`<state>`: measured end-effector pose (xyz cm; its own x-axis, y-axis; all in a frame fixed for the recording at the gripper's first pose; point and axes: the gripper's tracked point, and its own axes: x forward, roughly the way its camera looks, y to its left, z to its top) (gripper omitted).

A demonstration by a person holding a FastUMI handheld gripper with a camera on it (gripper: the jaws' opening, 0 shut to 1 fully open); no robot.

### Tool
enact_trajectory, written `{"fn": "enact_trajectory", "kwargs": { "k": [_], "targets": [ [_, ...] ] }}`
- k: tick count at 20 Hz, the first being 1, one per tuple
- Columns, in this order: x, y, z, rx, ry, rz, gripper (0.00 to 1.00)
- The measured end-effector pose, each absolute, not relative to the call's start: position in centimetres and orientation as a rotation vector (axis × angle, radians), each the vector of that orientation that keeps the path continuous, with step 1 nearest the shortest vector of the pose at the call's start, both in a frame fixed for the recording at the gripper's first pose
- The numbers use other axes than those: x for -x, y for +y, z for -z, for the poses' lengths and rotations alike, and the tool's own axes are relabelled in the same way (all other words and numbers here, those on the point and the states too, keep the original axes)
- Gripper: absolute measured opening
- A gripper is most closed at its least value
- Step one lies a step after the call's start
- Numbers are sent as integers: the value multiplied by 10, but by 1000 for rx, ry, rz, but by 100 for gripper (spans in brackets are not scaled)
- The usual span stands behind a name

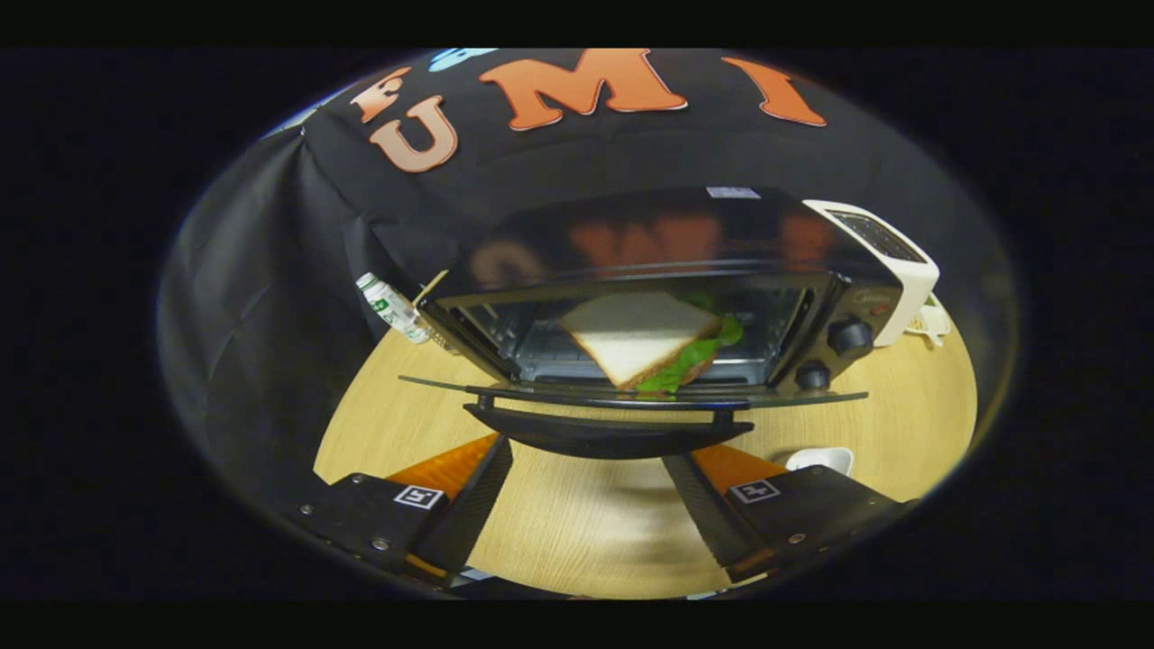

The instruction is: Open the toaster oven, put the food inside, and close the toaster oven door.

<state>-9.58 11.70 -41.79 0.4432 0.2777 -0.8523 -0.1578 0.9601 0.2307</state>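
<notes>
A black toaster oven (667, 243) stands on the wooden table (586, 532) with its glass door (631, 397) folded down flat. A sandwich (645, 338) of white bread with green lettuce lies on the rack inside the oven. The door's dark handle (609, 433) sits just ahead of my fingers, slightly above them. My gripper (586, 469) is open, its two fingers spread wide below the handle's ends, with nothing between them but the tabletop.
A white appliance (888, 261) stands right of the oven. A small white bottle (392, 308) leans behind the oven's left side. A white dish (820, 460) rests on the table by my right finger. Two knobs (834, 351) are on the oven's right panel.
</notes>
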Motion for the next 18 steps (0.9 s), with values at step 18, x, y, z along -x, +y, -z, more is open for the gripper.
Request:
{"fn": "enact_trajectory", "kwargs": {
  "k": [18],
  "targets": [
    [32,88,278,-92,689,-252,99]
  ]
}}
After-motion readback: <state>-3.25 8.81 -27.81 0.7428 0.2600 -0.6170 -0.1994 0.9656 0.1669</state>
